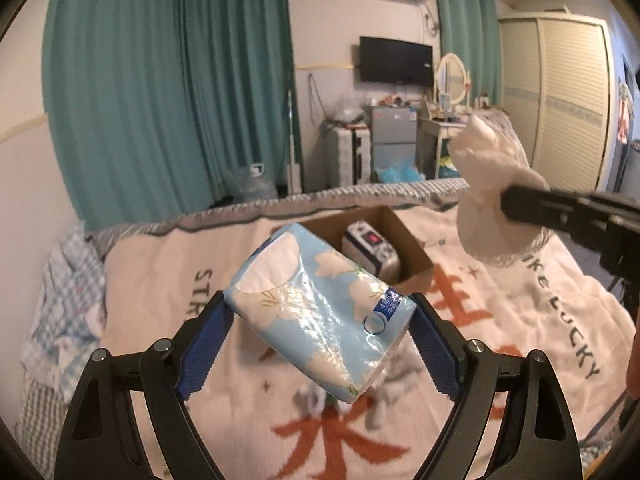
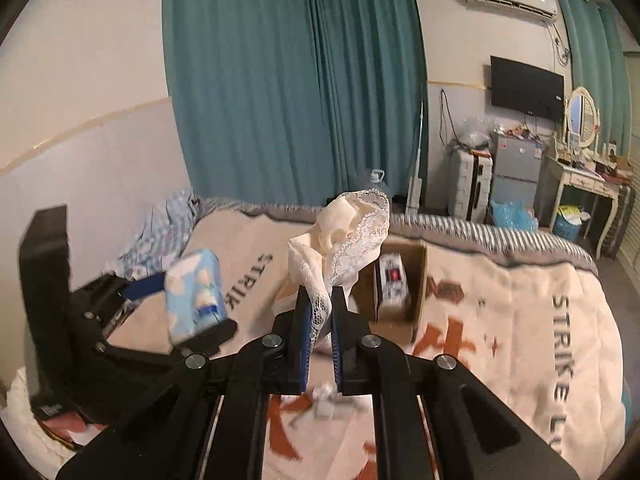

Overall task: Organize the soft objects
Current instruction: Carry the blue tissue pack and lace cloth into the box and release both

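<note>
My left gripper (image 1: pixel 318 312) is shut on a light blue flowered tissue pack (image 1: pixel 316 312) and holds it above the bed, short of an open cardboard box (image 1: pixel 412 276). The box holds a white and blue pack (image 1: pixel 370 248). My right gripper (image 2: pixel 321 300) is shut on a white lace cloth (image 2: pixel 344 236) and holds it up in the air, just left of the box (image 2: pixel 420 280). The cloth also shows at the right of the left wrist view (image 1: pixel 492 184). The tissue pack shows at the left of the right wrist view (image 2: pixel 196 292).
The bed is covered by a cream blanket (image 1: pixel 520 304) with orange characters and dark letters. A blue checked cloth (image 1: pixel 68 292) lies at its left edge. Small white and grey items (image 2: pixel 326 400) lie on the blanket below the grippers. Teal curtains, a small fridge and a dressing table stand beyond.
</note>
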A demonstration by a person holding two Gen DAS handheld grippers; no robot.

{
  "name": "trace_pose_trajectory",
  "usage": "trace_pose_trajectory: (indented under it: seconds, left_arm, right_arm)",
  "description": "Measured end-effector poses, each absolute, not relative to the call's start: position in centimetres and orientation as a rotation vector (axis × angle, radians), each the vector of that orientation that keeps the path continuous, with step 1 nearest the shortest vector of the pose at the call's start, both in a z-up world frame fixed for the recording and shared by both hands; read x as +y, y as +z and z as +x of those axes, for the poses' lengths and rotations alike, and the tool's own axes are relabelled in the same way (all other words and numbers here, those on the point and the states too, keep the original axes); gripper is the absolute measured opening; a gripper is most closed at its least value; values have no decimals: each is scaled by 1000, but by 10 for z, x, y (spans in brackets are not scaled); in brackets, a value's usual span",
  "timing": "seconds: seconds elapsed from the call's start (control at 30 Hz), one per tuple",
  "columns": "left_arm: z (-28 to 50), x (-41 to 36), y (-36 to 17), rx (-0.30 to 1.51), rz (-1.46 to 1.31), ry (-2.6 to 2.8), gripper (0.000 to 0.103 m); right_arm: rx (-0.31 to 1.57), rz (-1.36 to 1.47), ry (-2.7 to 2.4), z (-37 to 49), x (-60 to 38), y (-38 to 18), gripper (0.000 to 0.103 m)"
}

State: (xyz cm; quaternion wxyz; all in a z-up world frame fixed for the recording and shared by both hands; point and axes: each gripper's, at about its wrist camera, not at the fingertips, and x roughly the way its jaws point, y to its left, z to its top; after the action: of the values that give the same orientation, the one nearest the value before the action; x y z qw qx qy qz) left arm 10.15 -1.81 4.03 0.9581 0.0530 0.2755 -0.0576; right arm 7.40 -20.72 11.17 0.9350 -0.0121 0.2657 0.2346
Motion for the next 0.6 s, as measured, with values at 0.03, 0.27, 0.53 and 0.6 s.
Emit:
trace_pose_trajectory:
  seconds: [0.03,0.27,0.53,0.6]
  left_arm:
    - [113,-19,38,557,116,-116,87]
    - [190,-17,4,599,137,-122,87]
    - [265,-19,-49,665,164,-147,87]
    - [278,-21,-57,676,168,-157,87]
  right_arm:
    - [546,-29,484,83,-205,112,8]
    - [634,-73,512,178,-180,75,8]
    - [744,-102,515,275,-154,3,8]
    - [765,-97,522,293,-150,-12,8]
